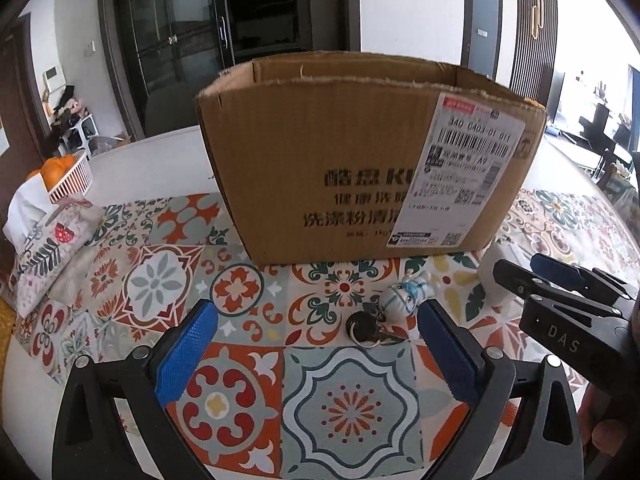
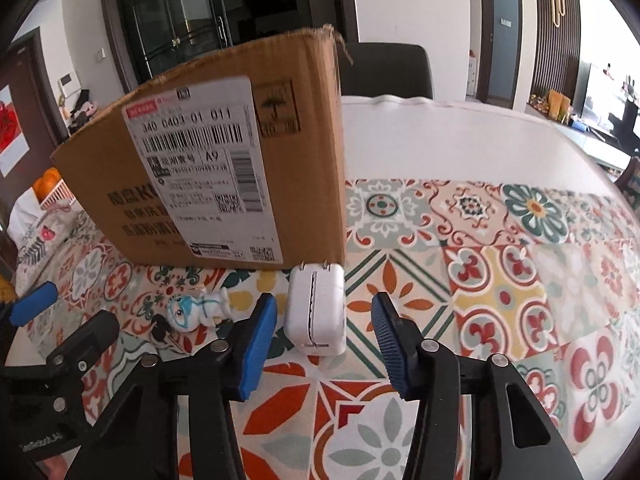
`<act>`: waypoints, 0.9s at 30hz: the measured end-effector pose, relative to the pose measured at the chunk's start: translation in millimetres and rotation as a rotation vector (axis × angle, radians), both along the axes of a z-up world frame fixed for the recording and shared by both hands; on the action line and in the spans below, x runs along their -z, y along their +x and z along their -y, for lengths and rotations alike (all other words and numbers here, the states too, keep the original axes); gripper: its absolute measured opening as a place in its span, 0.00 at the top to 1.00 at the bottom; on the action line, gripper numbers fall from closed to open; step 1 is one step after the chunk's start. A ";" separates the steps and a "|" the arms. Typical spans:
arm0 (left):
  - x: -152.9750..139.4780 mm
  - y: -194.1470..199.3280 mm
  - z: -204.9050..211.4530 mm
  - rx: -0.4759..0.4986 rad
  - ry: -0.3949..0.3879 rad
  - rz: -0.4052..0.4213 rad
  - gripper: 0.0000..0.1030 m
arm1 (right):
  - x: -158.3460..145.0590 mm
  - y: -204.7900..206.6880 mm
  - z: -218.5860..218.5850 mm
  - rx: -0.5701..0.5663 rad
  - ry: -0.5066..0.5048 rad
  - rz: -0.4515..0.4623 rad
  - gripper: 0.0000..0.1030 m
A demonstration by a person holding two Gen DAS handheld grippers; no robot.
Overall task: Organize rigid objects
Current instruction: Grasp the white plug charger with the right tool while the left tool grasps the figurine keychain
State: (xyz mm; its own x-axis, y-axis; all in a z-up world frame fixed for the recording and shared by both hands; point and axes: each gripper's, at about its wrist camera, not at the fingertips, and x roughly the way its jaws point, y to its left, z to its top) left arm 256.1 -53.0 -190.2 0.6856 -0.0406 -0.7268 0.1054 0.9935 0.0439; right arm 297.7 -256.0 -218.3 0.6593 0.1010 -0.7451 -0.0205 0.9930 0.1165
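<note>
On the tile-patterned bench [image 2: 500, 280], just before the brown cardboard box [image 2: 224, 168], the right tongs [image 2: 324, 340] straddle the white rectangular plug adapter [image 2: 316, 312], pads apart from it, prongs pointing boxward; left tongs [image 1: 316, 352] gape wide, empty, near the pale-blue figurine keychain [image 1: 400, 296]

Matt cardboard box [image 1: 320, 168], smooth white plastic charger [image 2: 316, 312], patterned tablecloth [image 1: 240, 360]

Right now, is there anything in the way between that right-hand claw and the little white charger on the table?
Nothing visible. The white charger lies on the patterned cloth just ahead of the right gripper, whose open fingers flank it without touching. The cardboard box stands behind it, and the figurine keychain lies off to its left.
</note>
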 end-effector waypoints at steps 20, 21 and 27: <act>22.4 3.3 4.1 0.050 0.037 0.018 0.02 | 25.3 20.8 -1.1 0.008 -0.011 -0.043 0.70; 22.6 3.2 4.5 0.057 0.041 0.019 0.02 | 25.1 19.6 -1.2 0.011 -0.011 -0.043 0.70; 21.8 0.4 15.2 0.161 0.051 0.030 0.04 | 16.1 1.0 3.2 0.031 0.002 -0.042 0.70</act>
